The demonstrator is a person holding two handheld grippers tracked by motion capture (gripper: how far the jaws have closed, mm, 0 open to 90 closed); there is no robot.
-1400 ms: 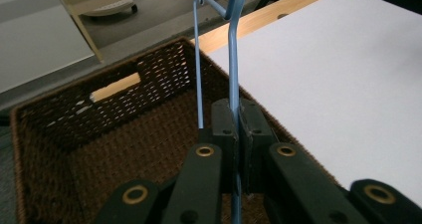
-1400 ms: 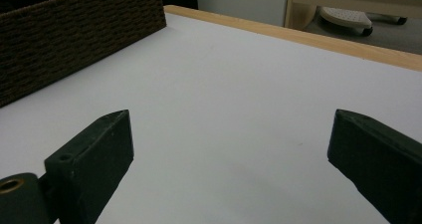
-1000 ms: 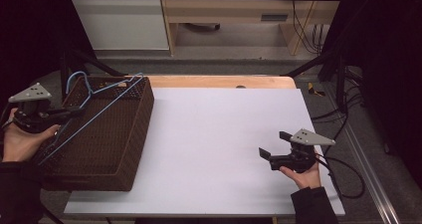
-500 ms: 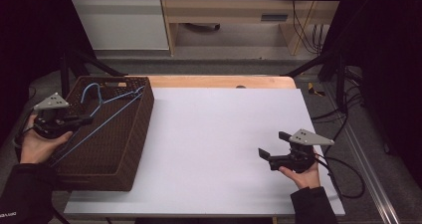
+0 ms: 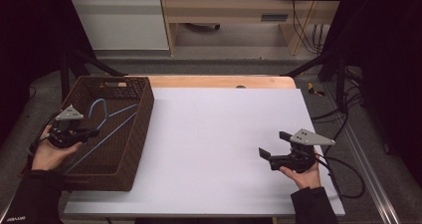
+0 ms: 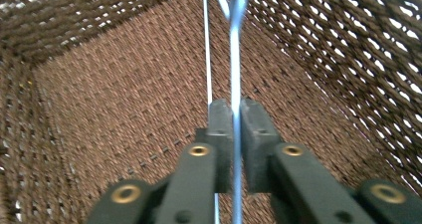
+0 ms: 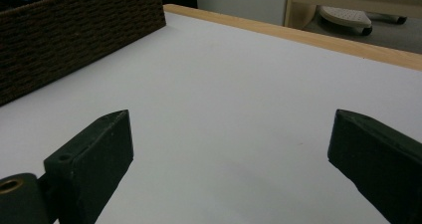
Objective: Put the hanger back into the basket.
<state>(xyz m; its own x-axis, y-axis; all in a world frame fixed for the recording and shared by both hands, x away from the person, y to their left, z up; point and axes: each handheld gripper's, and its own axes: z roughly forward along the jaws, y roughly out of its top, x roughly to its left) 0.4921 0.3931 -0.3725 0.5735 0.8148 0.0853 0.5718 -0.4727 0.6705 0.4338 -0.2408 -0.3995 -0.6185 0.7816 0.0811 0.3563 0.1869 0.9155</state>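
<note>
I am holding a blue wire coat hanger (image 5: pixel 102 122) in my left gripper (image 5: pixel 74 133), and its jaws are pinching tight on the thin blue wire (image 6: pixel 235 59). I am keeping the hanger down inside the brown wicker basket (image 5: pixel 137 134), which is sitting at the left end of the white bench (image 5: pixel 219 144). The hanger is slanting across the basket, with its hook end pointing to the far side and its long bar running toward the near corner. I think the job is putting the hanger into the basket, and it is looking almost done to me. What is left, I guess, is letting go of the wire and lifting my gripper out. My right gripper (image 5: pixel 271 149) is waiting well apart from the basket, near the right end of the bench. Its jaws are standing wide apart over the bare white top, and it is holding nothing.
</note>
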